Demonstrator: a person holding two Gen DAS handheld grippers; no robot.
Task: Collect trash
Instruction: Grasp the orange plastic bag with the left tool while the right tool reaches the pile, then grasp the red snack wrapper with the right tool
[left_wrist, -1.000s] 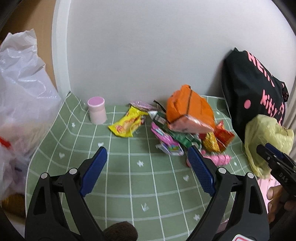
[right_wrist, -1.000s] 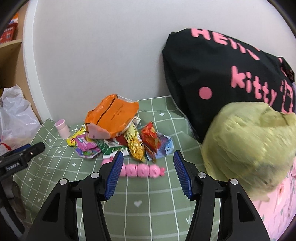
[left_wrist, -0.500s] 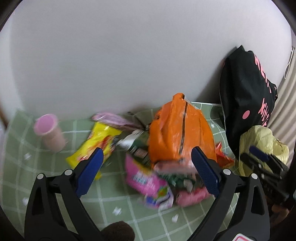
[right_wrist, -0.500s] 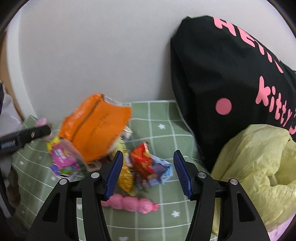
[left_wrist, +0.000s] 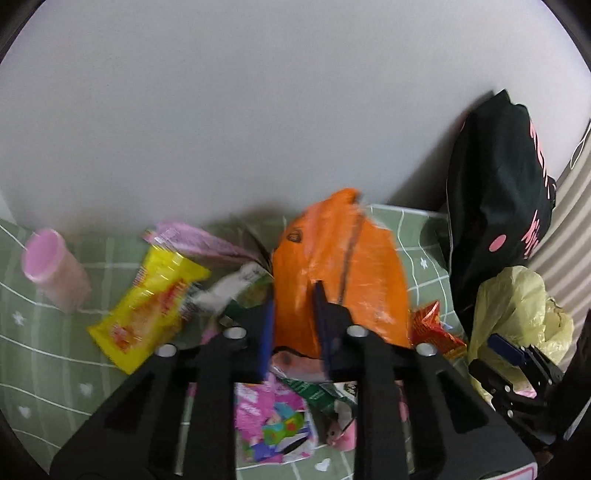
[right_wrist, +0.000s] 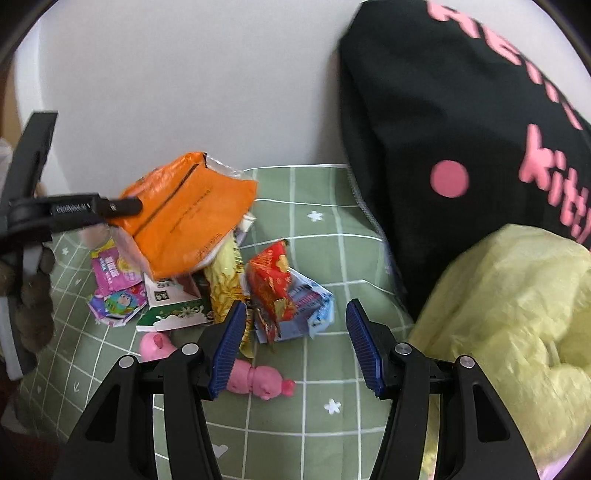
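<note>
Green gridded cloth (right_wrist: 325, 221) under a wrapper pile; my left gripper (left_wrist: 293, 314) tilts down, jaws just closing onto the orange snack bag's (left_wrist: 354, 280) lower edge atop the pile. My right gripper (right_wrist: 295, 339) hangs spread over the red wrapper (right_wrist: 271, 280).

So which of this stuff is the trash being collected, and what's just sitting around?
Trash for the job:
- orange bag, with the left gripper shut on it
- yellow wrapper
- red wrapper
- pink wrapper

Probably just lying about:
- black bag
- pink cup
- green cloth
</note>
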